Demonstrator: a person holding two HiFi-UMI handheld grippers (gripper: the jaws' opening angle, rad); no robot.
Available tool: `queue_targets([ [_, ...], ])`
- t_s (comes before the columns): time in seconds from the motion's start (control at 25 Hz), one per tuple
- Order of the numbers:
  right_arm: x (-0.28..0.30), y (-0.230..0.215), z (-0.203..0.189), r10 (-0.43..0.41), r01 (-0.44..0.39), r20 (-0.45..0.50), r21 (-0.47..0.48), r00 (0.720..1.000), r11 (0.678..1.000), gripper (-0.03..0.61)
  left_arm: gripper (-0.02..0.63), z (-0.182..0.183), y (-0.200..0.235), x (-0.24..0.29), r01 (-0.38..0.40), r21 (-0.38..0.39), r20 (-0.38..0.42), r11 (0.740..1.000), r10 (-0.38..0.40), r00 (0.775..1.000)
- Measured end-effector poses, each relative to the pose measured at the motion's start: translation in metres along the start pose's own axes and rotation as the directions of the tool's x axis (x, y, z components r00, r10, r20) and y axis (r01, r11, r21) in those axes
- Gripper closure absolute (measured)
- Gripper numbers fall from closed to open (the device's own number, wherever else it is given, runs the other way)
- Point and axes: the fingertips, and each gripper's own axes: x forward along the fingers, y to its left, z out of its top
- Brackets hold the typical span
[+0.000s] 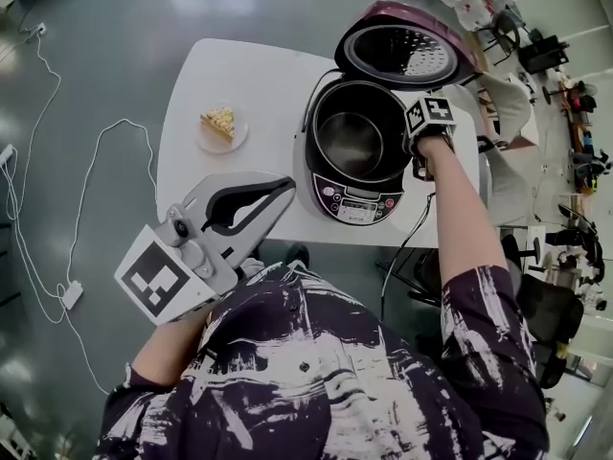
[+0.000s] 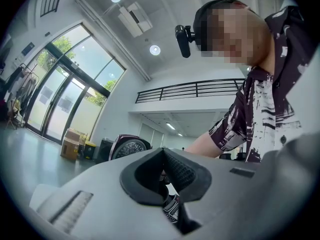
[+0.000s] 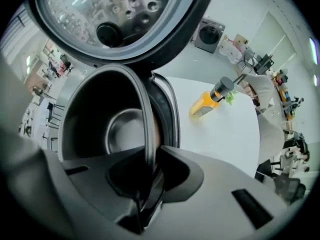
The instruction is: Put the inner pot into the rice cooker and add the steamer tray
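White table (image 1: 239, 75) carries rice cooker (image 1: 356, 204); your R gripper (image 3: 149, 156) clamps inner pot (image 3: 100, 129) by rim to seat it (looks already down), L gripper (image 1: 283, 192) closed, empty, aside.

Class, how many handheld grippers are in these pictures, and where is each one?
2. The left gripper hangs shut over the table's front edge; the right gripper pinches the inner pot's rim.
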Motion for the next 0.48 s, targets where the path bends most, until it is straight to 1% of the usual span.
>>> queue_targets([
  [0.16, -0.003, 0.002, -0.001, 0.082, -0.085, 0.042, 0.095, 0.996, 0.992, 0.534, 0.609, 0.000, -0.001, -0.003, -0.003, 0.001, 0.000, 1.000, 0.003, 1.000],
  [0.24, -0.005, 0.004, -0.004, 0.112, -0.118, 0.054, 0.127, 0.992, 0.985, 0.526, 0.609, 0.003, -0.003, -0.003, 0.000, 0.001, 0.001, 1.000, 0.000, 1.000],
  [0.32, -0.009, 0.006, -0.006, 0.120, -0.125, 0.048, 0.124, 0.992, 0.984, 0.522, 0.609, 0.005, -0.004, -0.002, 0.004, 0.001, 0.003, 1.000, -0.004, 1.000],
  [0.48, -0.013, 0.007, -0.007, 0.102, -0.103, 0.015, 0.078, 0.995, 0.992, 0.522, 0.609, 0.004, -0.006, 0.002, 0.015, 0.002, 0.006, 1.000, -0.015, 1.000],
])
